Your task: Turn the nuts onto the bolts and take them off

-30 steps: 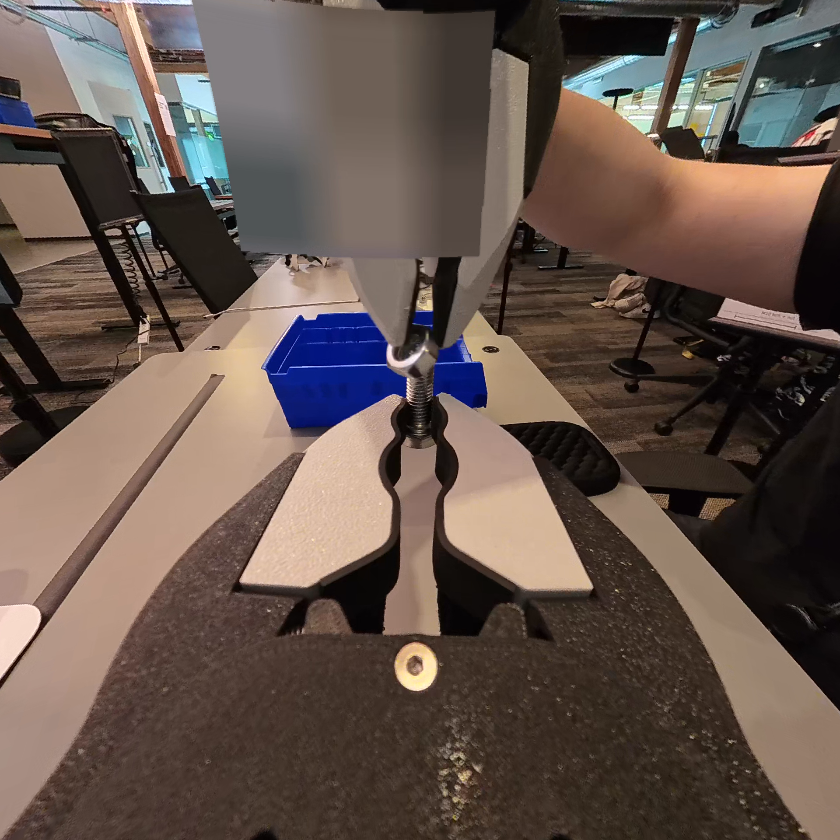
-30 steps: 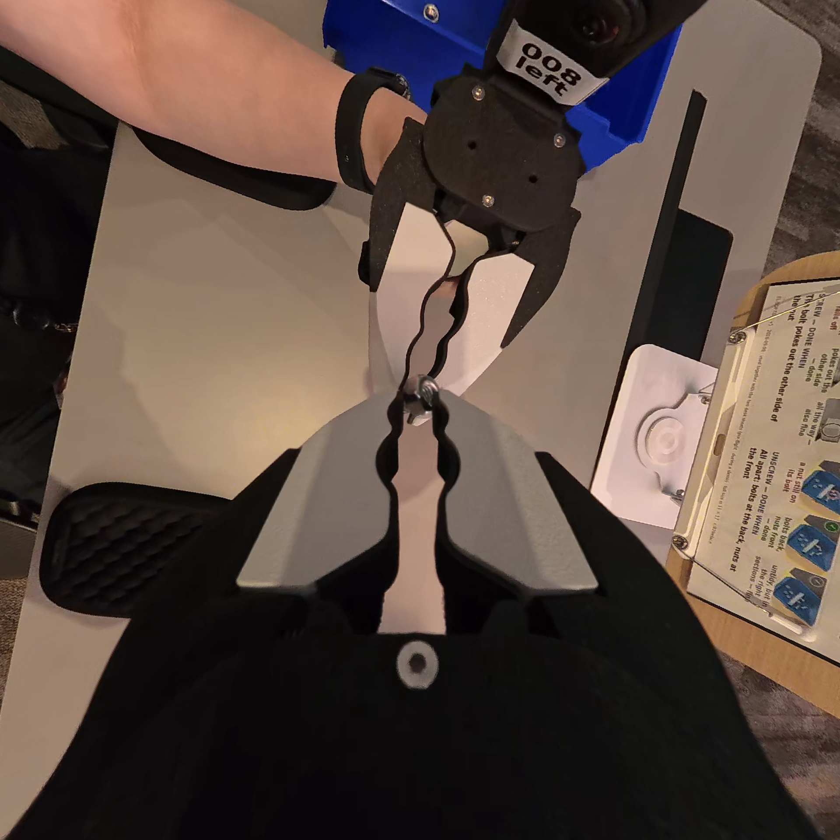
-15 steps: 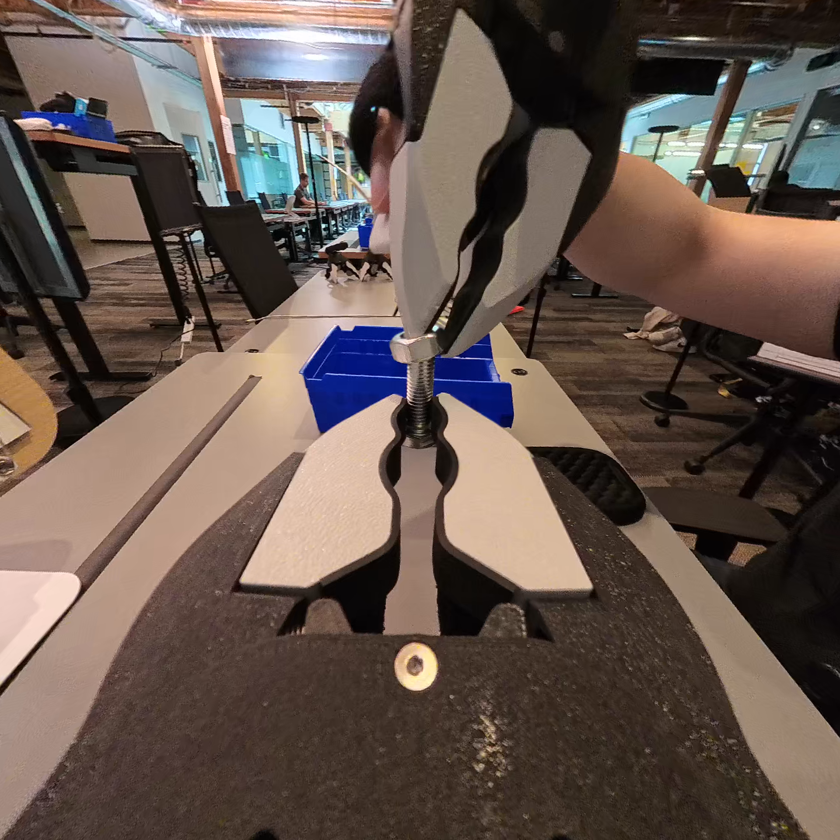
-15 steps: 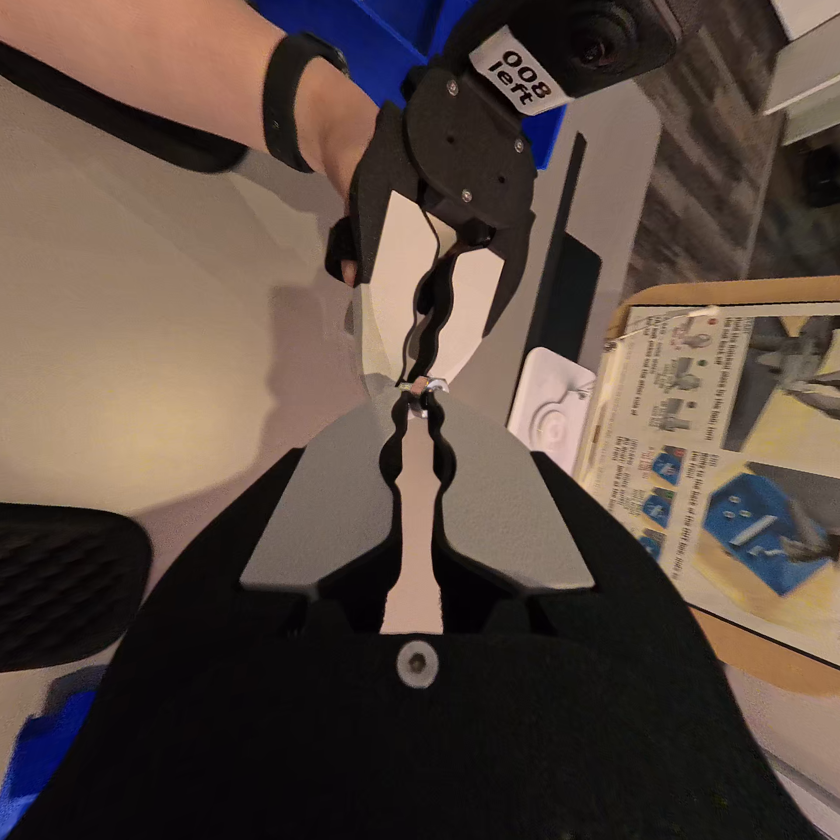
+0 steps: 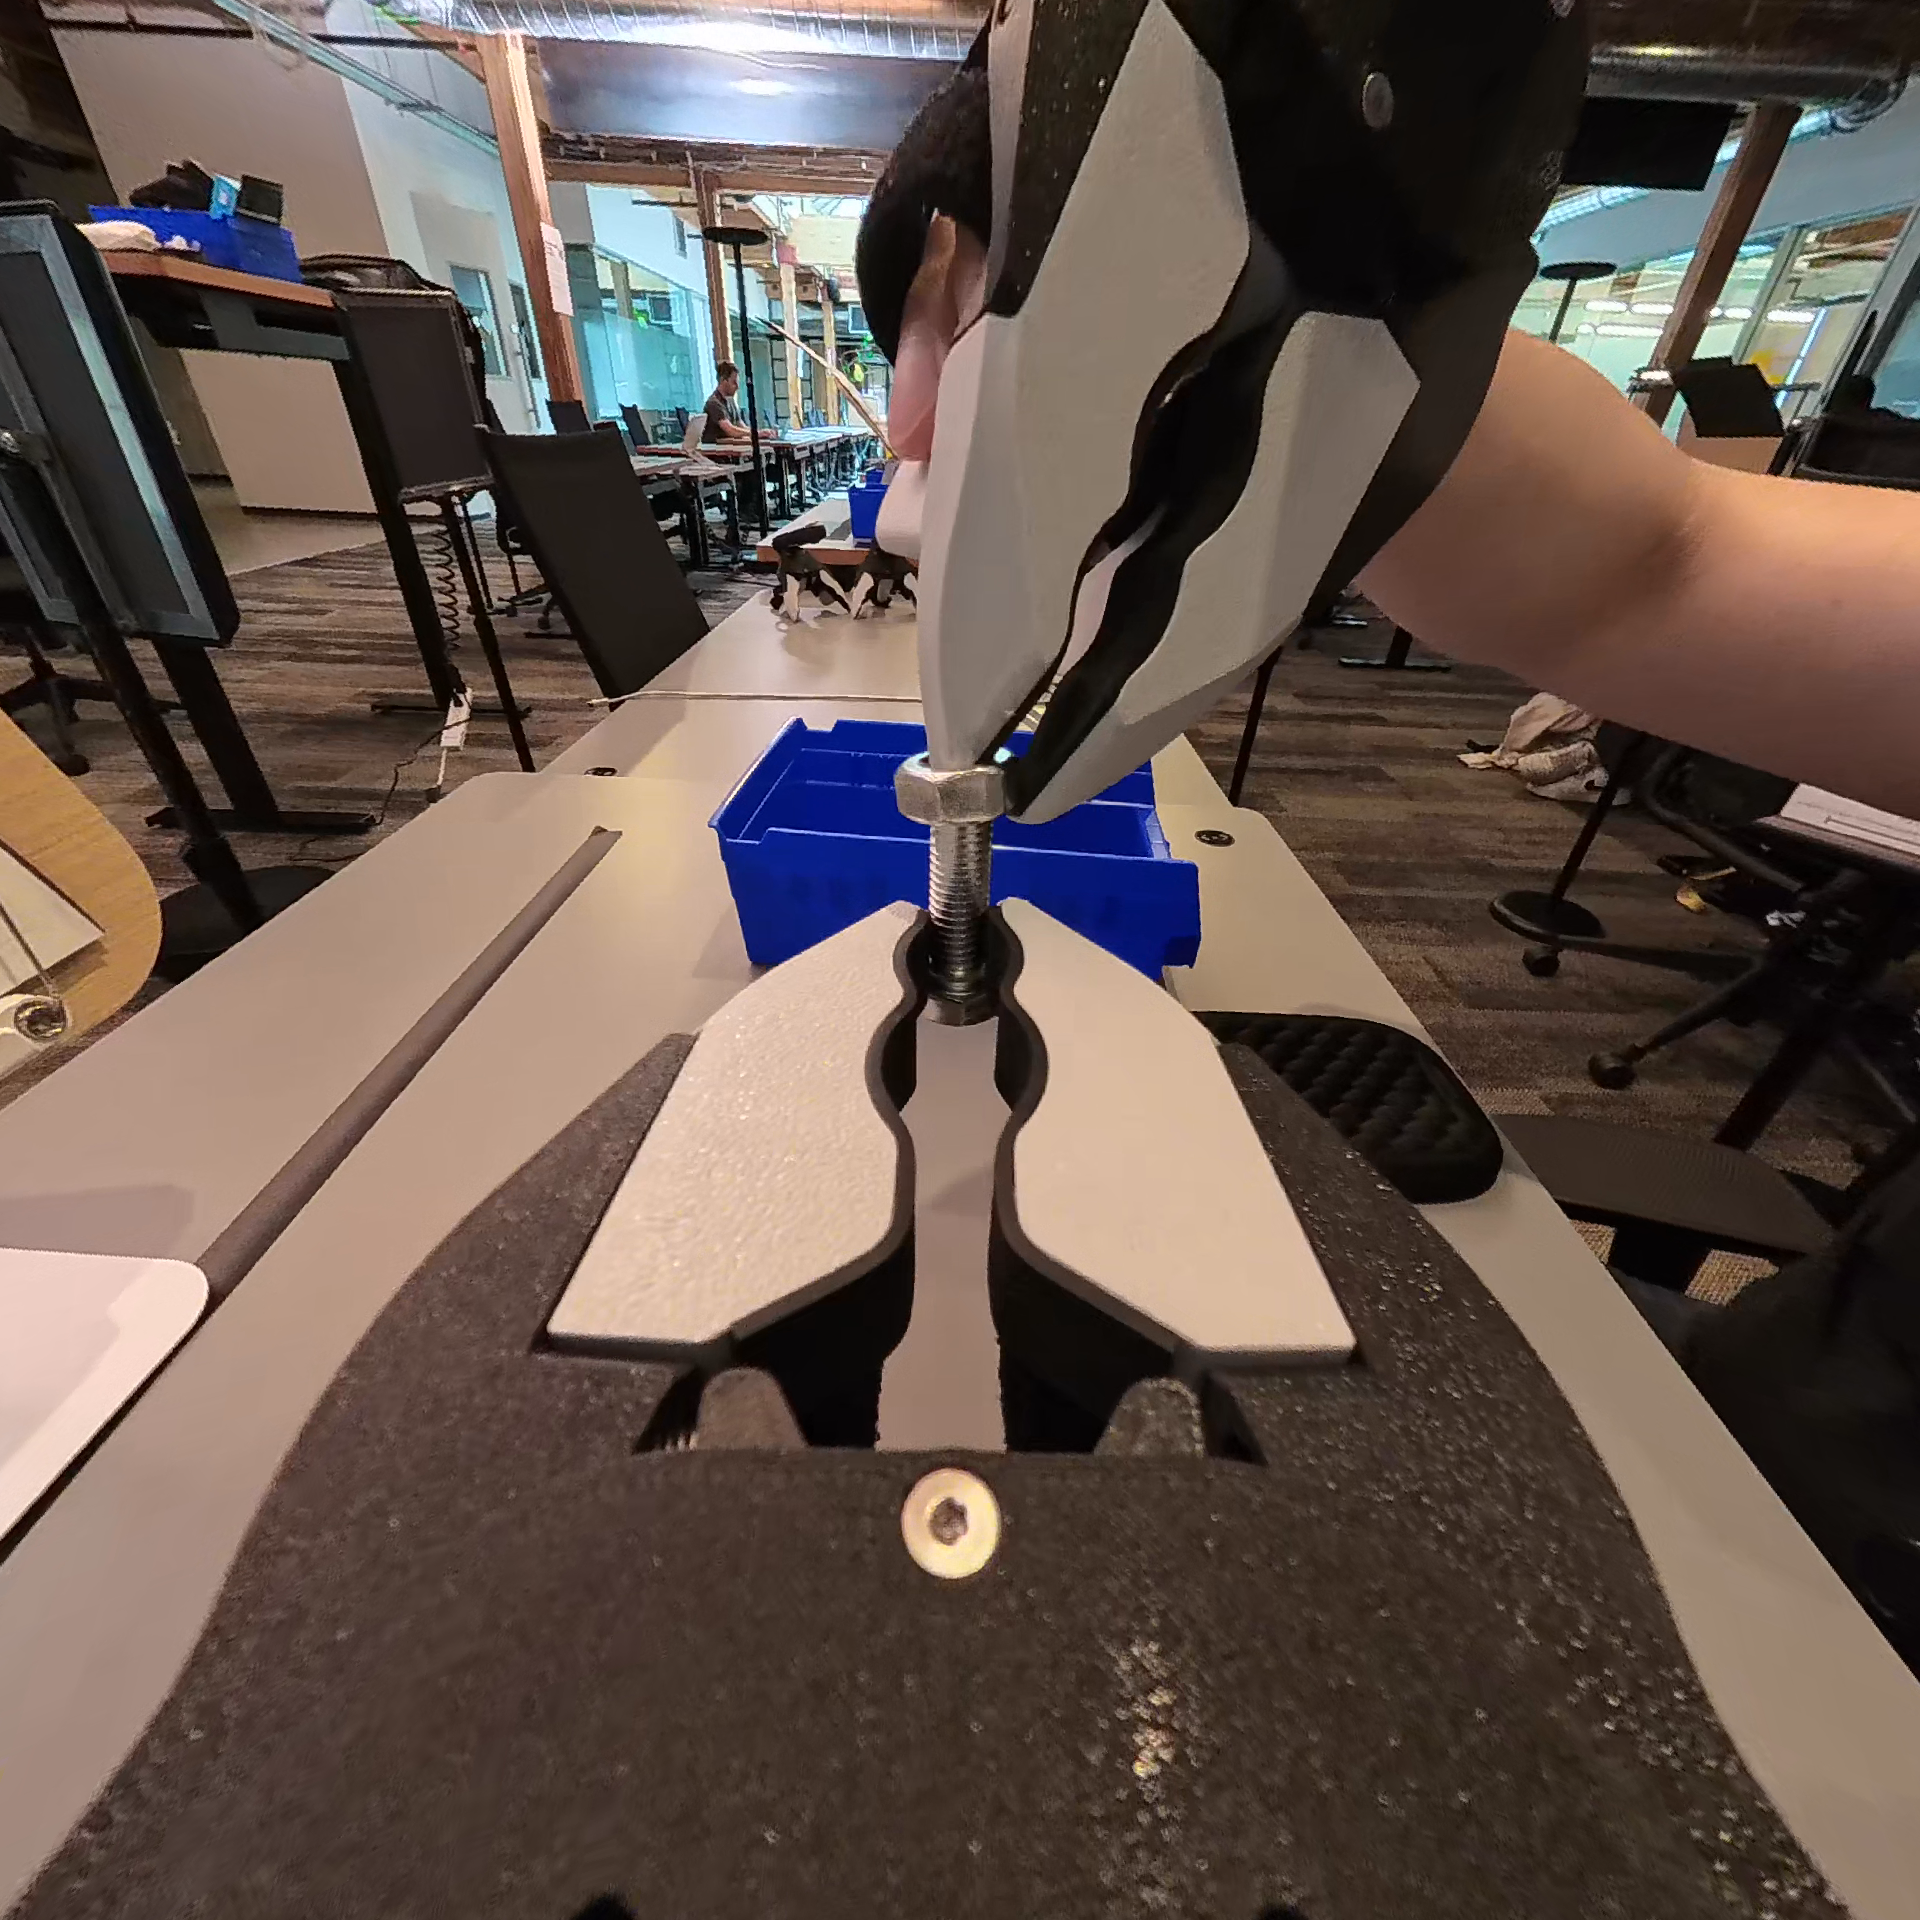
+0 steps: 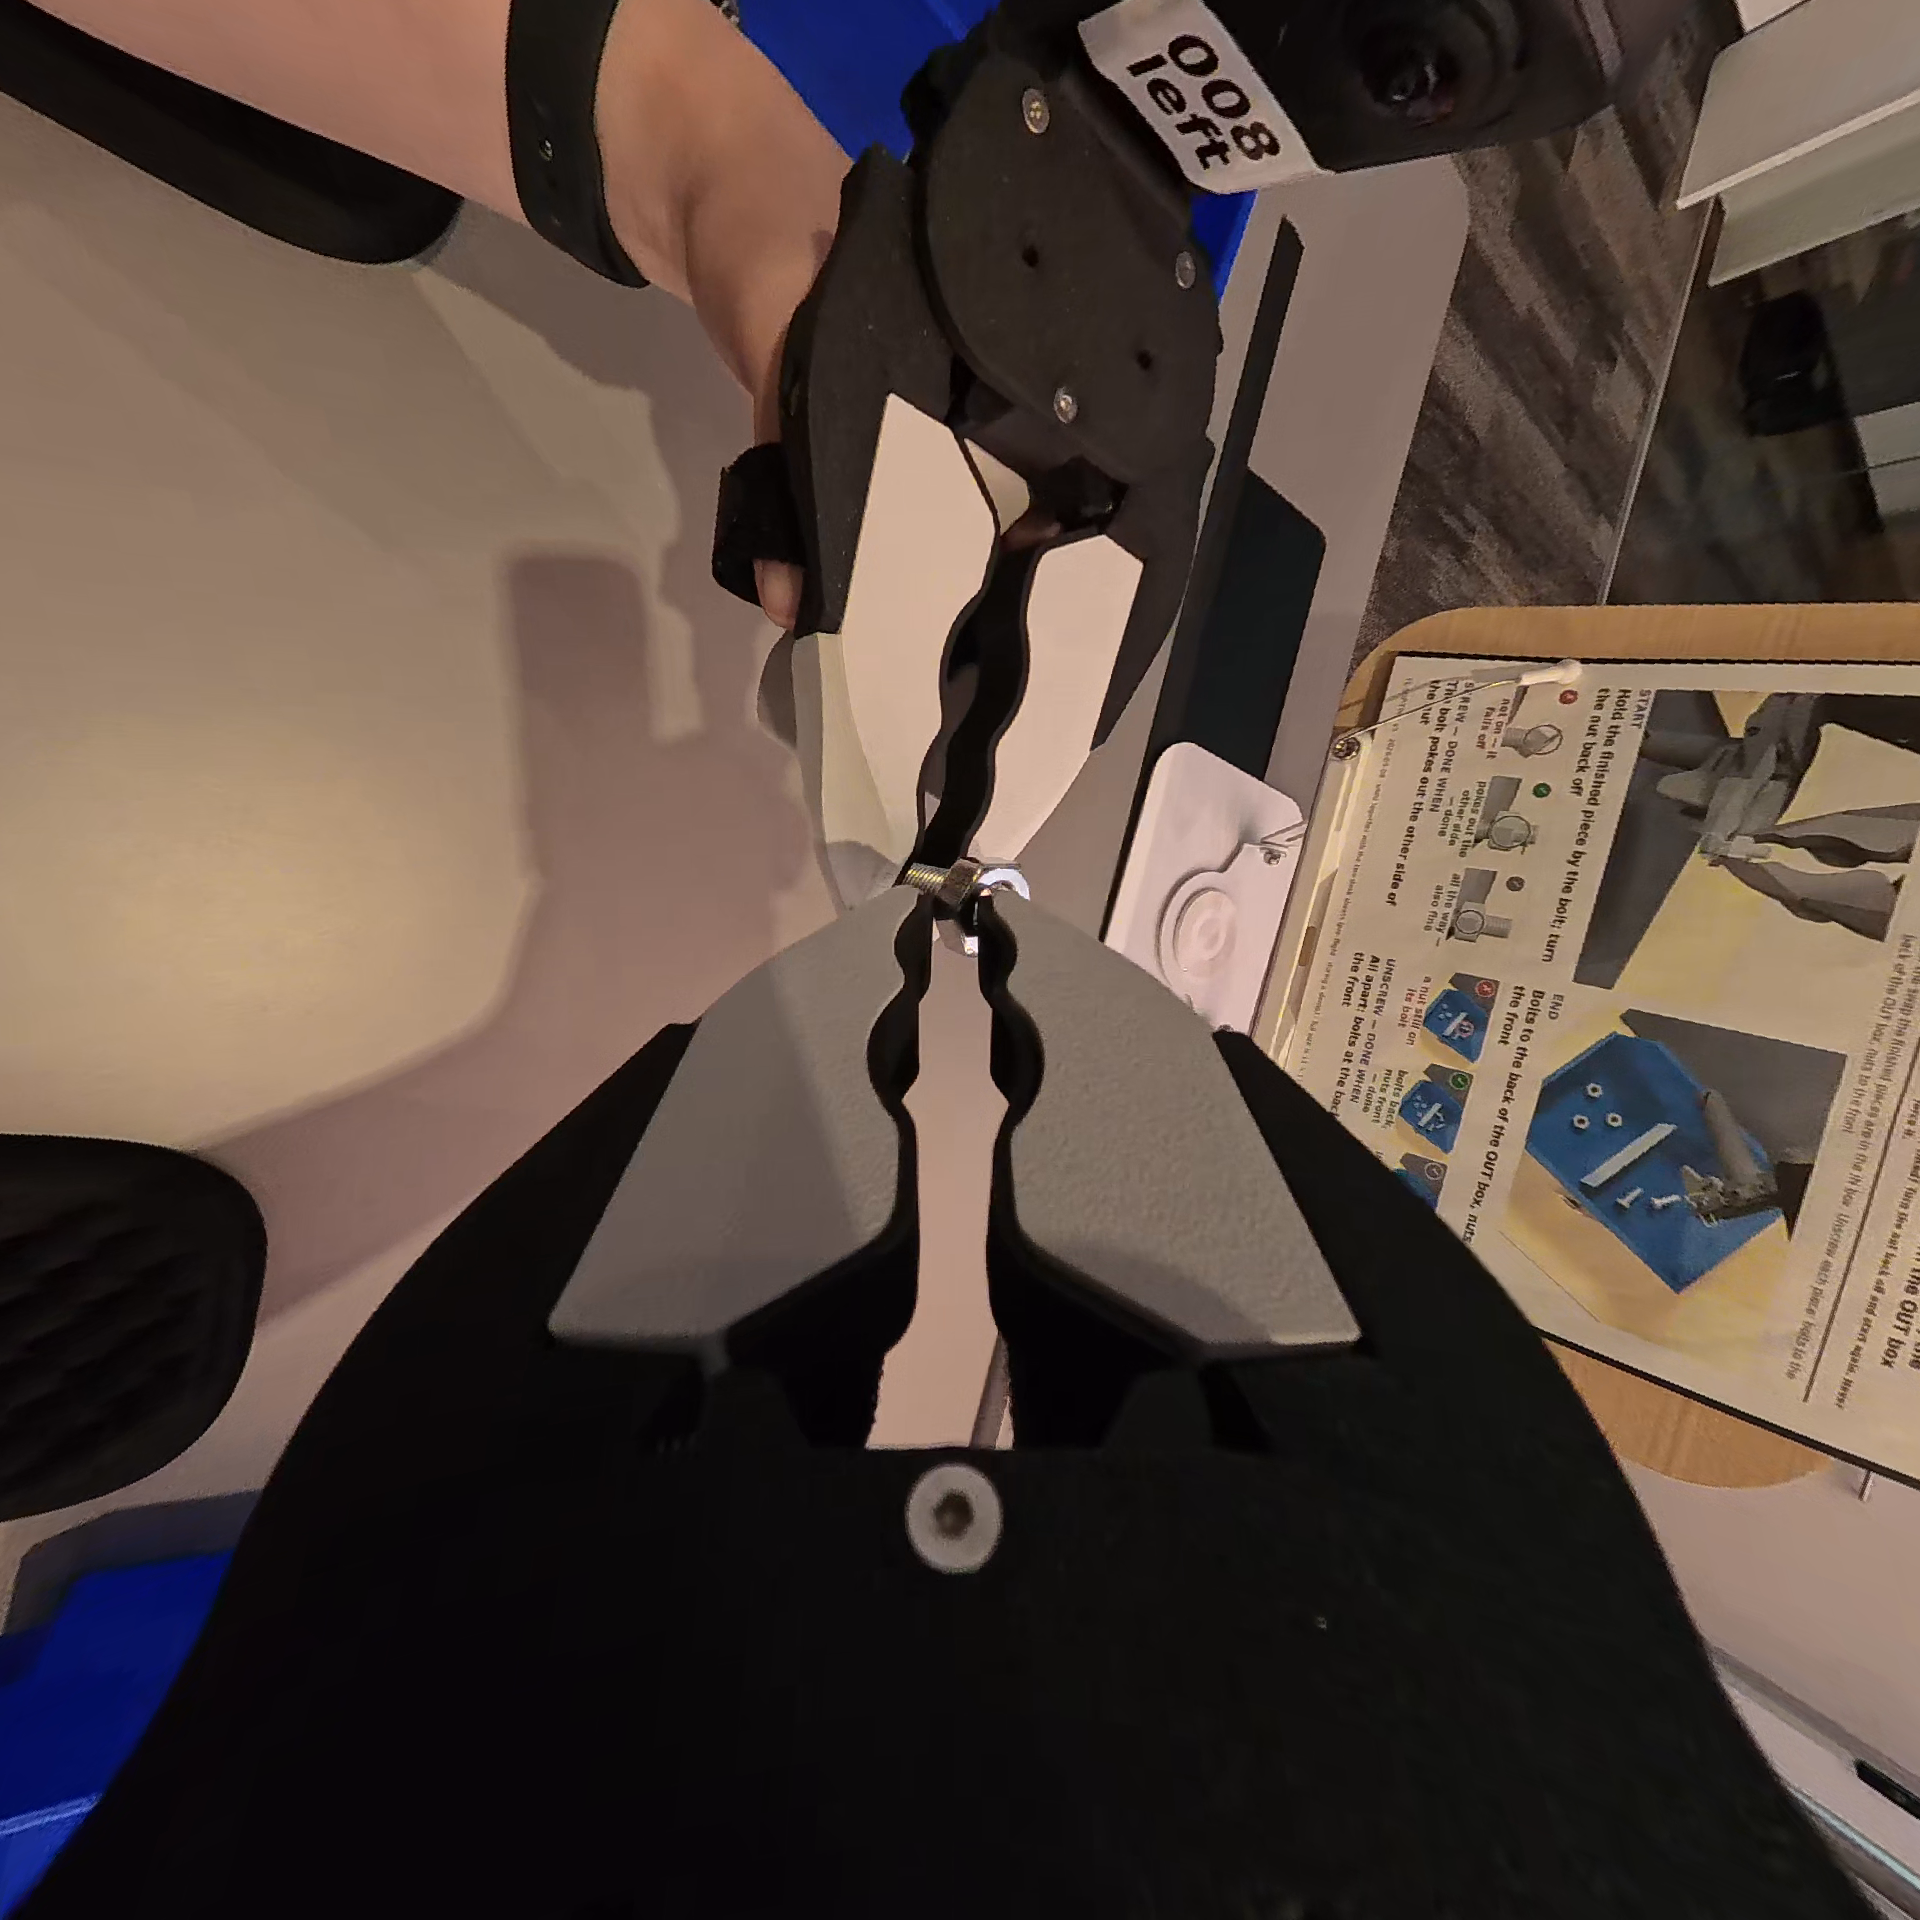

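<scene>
A silver threaded bolt [image 5: 958, 883] stands upright, a silver hex nut [image 5: 951, 798] at its top end.

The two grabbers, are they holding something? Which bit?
The left gripper clamps the bolt at its lower end. The right gripper pinches the nut at the bolt's top.
</scene>
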{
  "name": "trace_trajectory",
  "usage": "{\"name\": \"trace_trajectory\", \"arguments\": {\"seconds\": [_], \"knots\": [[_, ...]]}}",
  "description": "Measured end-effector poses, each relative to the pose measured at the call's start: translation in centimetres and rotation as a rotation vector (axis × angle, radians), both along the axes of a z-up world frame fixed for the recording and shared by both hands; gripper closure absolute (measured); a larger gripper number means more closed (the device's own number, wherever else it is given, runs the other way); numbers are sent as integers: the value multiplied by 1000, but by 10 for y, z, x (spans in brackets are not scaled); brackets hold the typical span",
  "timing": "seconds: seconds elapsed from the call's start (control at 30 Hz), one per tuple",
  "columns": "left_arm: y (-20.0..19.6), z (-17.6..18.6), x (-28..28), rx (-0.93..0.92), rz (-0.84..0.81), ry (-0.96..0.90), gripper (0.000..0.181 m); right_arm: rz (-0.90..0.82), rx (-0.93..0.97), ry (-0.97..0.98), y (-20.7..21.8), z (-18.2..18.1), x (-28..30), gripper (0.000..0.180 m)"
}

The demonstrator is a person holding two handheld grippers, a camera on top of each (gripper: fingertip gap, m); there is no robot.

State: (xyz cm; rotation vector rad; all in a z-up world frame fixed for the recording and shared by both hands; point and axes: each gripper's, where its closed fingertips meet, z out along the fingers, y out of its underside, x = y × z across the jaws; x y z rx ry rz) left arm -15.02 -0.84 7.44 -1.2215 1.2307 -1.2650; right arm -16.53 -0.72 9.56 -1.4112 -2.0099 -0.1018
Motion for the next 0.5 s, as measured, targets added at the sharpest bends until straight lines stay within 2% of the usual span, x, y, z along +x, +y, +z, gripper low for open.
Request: {"name": "trace_trajectory", "arguments": {"seconds": [0.5], "knots": [[-1, 1, -1, -4, -5, -3, 172, 3, -5, 5, 0, 1, -3, 171]]}}
